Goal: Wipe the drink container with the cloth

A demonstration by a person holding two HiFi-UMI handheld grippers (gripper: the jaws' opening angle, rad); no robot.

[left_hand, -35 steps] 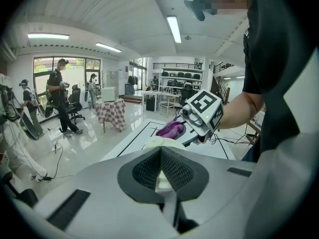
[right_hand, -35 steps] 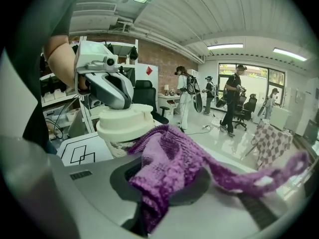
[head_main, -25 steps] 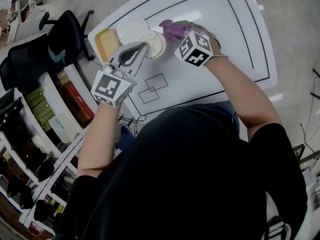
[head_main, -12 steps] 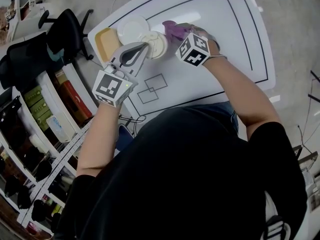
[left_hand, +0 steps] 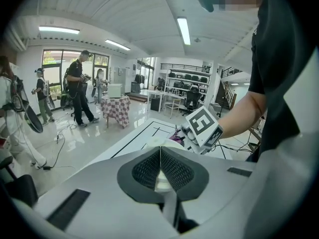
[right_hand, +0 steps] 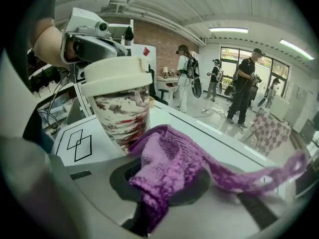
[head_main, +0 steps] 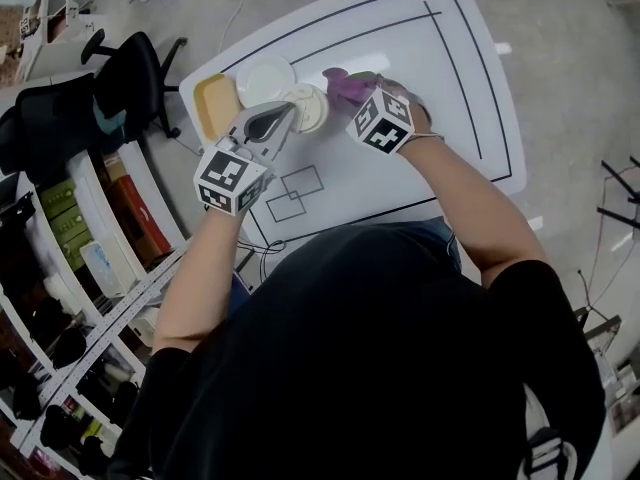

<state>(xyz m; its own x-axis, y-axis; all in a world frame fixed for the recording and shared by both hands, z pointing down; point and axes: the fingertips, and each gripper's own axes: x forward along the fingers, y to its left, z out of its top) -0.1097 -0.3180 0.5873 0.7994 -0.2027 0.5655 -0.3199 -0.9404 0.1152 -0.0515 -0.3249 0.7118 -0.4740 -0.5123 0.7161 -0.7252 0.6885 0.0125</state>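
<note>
— Head view?
— A cream-lidded cup [head_main: 308, 106] stands upright on the black-lined white table [head_main: 400, 48], with the left gripper [head_main: 286, 112] at its lid.
— Left gripper view?
— Jaws clenched together, lid just beyond.
— Right gripper view?
— The right gripper [right_hand: 157, 198] grasps a purple knitted cloth [right_hand: 169, 168] just beside the cup (red-brown streaked). People [right_hand: 244, 91] stand well behind it.

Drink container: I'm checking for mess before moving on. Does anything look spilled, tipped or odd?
Nothing is spilled or tipped. The drink container stands upright on the table, lid on. Dark red-brown streaks mark its wall; print or stain, I cannot tell. The right gripper holds the purple cloth beside it.
</note>
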